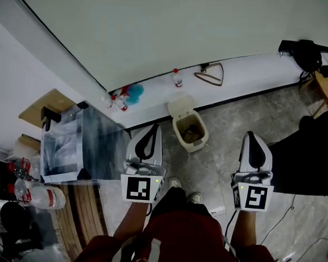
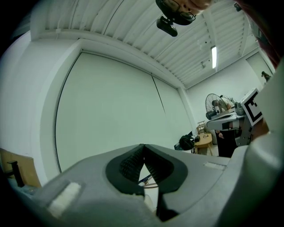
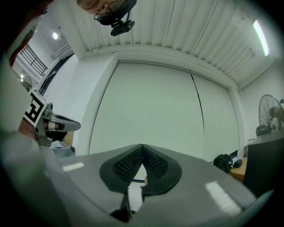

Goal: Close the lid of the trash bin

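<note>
Person: a red-shirted torso [image 1: 186, 238] fills the bottom of the head view, with both forearms stretched forward and a pair of tongs in each hand.
Left tongs [image 1: 153, 130]: held roughly level and pointing at the wall, marker cube facing up. The ribbed pads meet at the tips, with nothing between them.
Right tongs [image 1: 250, 136]: held parallel to the left pair and well apart from it. The pads are likewise pressed together and empty.
Trash bin [image 1: 192, 136]: stands on the grey floor at the foot of the wall, ahead of the tongs and between their lines, touched by neither.
Lid [image 1: 181, 106]: raised and tipped back toward the wall, so the bin is open.
Hard to make out: the hands are covered by the tong bodies and cubes. The brownish contents of the bin are unclear.
Head view only: the bin, a clothes hanger [image 1: 210, 74] by the wall, small bottles [image 1: 178, 78] and a clear box [image 1: 70, 144] on the wooden worktop at left.
Gripper views only: the ribbed ceiling, a strip light [image 2: 214, 56], a standing fan [image 2: 213, 103] and the head camera [image 2: 171, 20] overhead. The tong bodies hide the bin there.
</note>
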`<state>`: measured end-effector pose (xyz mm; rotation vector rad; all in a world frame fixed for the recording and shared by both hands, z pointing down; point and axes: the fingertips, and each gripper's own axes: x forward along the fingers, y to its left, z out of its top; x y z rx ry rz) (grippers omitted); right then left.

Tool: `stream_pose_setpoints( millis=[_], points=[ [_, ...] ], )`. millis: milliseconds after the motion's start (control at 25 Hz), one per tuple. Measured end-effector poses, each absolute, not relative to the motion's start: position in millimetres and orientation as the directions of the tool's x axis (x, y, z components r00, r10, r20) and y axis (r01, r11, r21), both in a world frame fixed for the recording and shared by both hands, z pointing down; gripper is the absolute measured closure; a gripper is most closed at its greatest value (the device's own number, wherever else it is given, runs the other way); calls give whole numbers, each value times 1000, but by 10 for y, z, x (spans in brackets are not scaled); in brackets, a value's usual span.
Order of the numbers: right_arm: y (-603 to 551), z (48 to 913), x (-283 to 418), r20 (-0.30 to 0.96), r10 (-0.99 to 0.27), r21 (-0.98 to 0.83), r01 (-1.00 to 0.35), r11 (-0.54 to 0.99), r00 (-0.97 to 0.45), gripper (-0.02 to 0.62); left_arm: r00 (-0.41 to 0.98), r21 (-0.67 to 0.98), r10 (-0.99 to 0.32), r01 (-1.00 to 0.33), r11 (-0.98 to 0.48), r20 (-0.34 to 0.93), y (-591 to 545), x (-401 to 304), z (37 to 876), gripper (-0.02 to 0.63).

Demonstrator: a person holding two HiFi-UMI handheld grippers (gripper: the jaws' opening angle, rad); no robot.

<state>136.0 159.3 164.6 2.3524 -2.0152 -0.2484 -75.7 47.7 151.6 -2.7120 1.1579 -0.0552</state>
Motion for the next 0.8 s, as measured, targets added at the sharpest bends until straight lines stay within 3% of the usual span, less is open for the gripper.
stream_pose_setpoints(
  millis=[800],
  points=[
    [219,2121,1398,-7,-996,158,-983,-93,93,595,668,-124,-742,-733,-669,54,-802,-648,2256,609]
  ],
)
